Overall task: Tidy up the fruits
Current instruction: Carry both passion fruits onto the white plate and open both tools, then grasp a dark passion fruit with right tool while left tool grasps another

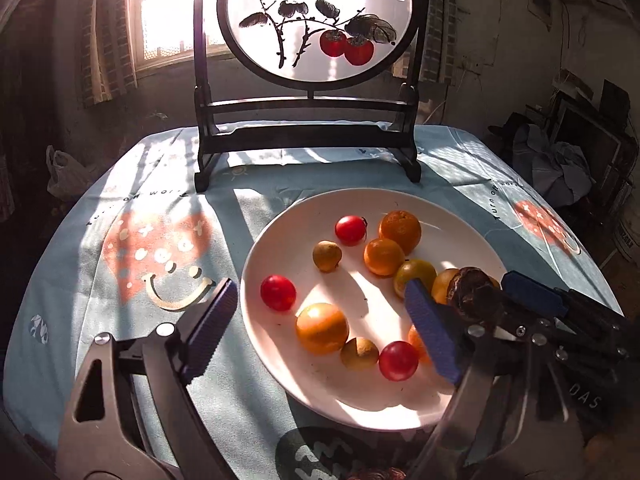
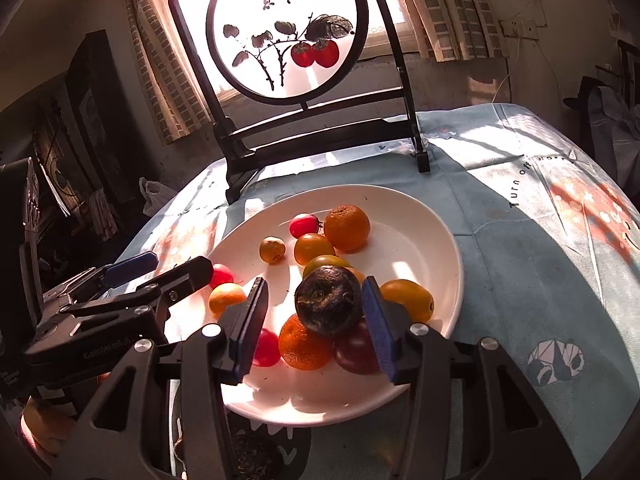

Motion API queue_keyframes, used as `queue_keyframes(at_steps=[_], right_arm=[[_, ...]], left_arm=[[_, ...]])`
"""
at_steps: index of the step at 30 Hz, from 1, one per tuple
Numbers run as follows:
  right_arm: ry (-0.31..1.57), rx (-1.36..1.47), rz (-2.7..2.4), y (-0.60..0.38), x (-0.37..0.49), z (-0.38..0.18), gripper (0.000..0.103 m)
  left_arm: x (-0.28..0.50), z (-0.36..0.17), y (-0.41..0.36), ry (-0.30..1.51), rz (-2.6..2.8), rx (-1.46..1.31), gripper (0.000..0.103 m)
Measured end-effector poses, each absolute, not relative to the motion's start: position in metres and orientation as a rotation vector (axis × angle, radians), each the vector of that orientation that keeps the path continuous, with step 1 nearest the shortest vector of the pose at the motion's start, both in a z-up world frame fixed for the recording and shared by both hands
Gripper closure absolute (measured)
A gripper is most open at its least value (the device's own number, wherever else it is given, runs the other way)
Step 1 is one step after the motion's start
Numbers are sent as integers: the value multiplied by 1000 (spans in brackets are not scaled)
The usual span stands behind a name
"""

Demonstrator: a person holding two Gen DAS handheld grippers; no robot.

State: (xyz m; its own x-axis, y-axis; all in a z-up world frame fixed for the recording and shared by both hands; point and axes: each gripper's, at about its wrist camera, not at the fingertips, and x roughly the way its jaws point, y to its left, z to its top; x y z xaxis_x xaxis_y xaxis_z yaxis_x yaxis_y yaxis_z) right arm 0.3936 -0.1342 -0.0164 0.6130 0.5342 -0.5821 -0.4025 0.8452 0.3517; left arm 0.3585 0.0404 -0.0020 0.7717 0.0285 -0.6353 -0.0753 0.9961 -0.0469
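Note:
A white plate [image 1: 280, 264] on the blue tablecloth holds several oranges, red cherry tomatoes and small brown fruits. My left gripper [image 1: 320, 312] is open and empty, low over the plate's near left side. My right gripper [image 2: 316, 304] is open around a dark brown wrinkled fruit [image 2: 329, 300], which rests against the right pad on top of an orange [image 2: 304, 344] and a dark red fruit [image 2: 356, 350]. In the left wrist view the dark fruit [image 1: 474, 294] shows at the plate's right, between the right gripper's blue pads.
A dark wooden stand with a round painted screen [image 1: 316, 20] stands on the table behind the plate. The cloth-covered table [image 1: 120, 248] drops off at left and right. A white bag [image 1: 64, 176] and clutter lie beyond the table.

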Motion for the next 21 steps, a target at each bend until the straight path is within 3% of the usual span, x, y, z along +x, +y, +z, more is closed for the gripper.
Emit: queue_keyframes(at_steps=[3, 11, 21], right_arm=[[728, 207, 574, -138, 377, -11, 54], [785, 88, 685, -127, 323, -19, 53], [947, -137, 746, -97, 304, -49, 53]], left_arm=[[336, -1, 42, 675, 67, -48, 3], [275, -21, 65, 690, 174, -37, 2], [261, -20, 89, 704, 198, -116, 2]])
